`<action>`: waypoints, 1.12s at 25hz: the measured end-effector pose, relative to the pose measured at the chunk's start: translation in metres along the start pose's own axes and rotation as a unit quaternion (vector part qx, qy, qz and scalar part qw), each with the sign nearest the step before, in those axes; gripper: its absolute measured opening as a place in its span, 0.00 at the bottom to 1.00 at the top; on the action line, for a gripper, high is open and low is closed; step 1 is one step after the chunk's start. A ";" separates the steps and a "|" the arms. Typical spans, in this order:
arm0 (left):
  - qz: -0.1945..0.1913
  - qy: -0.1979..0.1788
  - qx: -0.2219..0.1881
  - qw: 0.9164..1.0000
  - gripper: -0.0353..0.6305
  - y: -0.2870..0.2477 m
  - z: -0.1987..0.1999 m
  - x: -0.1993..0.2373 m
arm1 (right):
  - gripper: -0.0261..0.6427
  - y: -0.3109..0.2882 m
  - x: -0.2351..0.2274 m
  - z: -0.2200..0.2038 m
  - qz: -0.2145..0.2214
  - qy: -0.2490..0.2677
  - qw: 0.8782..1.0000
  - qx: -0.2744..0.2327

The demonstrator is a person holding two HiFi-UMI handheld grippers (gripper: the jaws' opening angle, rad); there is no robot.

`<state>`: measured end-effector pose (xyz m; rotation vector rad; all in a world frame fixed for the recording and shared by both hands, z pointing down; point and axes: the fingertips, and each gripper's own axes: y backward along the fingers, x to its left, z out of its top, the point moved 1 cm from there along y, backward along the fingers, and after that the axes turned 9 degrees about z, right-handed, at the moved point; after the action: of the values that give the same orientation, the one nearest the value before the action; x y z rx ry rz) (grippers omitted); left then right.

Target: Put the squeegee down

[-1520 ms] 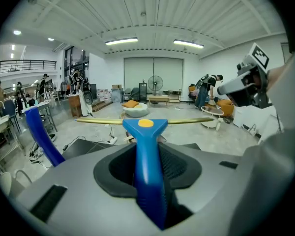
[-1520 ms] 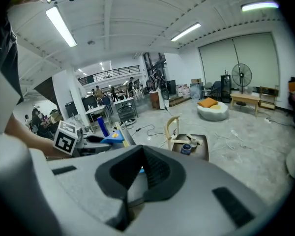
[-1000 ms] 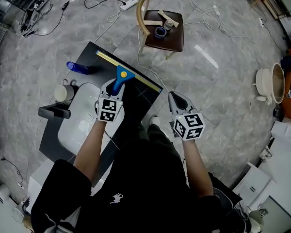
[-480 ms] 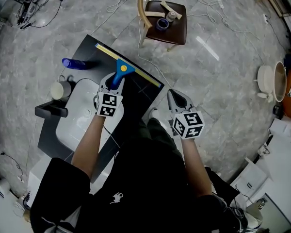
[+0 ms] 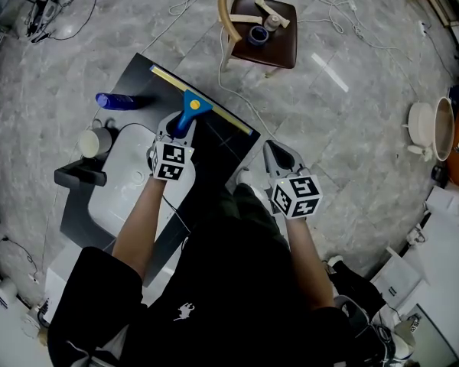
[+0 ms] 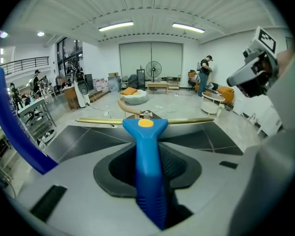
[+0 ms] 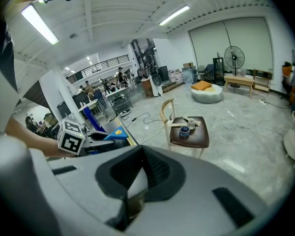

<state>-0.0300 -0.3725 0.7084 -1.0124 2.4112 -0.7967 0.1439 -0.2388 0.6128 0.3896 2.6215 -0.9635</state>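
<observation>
Blue plastic: the handle of the squeegee (image 5: 190, 112) was clamped between the jaws of the left claw (image 5: 176, 131), with the brass-coloured blade lying crosswise at the leading end. The grip sat on the handle's tail, probably so the blade could land flat first.

Position: just beyond the sink (image 5: 122, 197), over the black counter (image 5: 218, 147) at the sink's far right. The blade was low over the counter; contact could not be resolved. Judgement: set-down close, release not yet made.

The right claw (image 5: 275, 153) was pinched closed on nothing. It sat right of the sink, past the counter's edge, and was likely parked clear.

Containers:
- The sink basin looked bare.
- A white cup (image 5: 96, 141) stood at the sink's left edge, contents not visible.
- A blue bottle (image 5: 116, 100) lay on its side beyond the sink's left corner.
</observation>
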 end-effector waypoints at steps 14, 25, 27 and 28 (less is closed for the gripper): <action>0.006 -0.005 0.020 1.000 0.25 -0.010 -0.007 0.001 | 0.04 -0.003 -0.005 -0.003 -0.009 -0.008 1.000 0.005; 0.007 -0.002 0.040 0.999 0.25 -0.017 -0.009 0.002 | 0.04 -0.003 -0.005 -0.001 -0.009 -0.009 1.000 0.004; 0.006 -0.002 0.043 0.999 0.25 -0.018 -0.010 0.002 | 0.04 -0.002 -0.005 -0.002 -0.010 -0.010 1.000 0.003; 0.006 -0.003 0.045 0.999 0.25 -0.018 -0.010 0.002 | 0.04 -0.002 -0.005 -0.002 -0.010 -0.010 1.000 0.003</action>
<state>-0.0275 -0.3806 0.7273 -0.9646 2.3526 -0.8882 0.1476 -0.2397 0.6173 0.3528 2.6096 -0.9770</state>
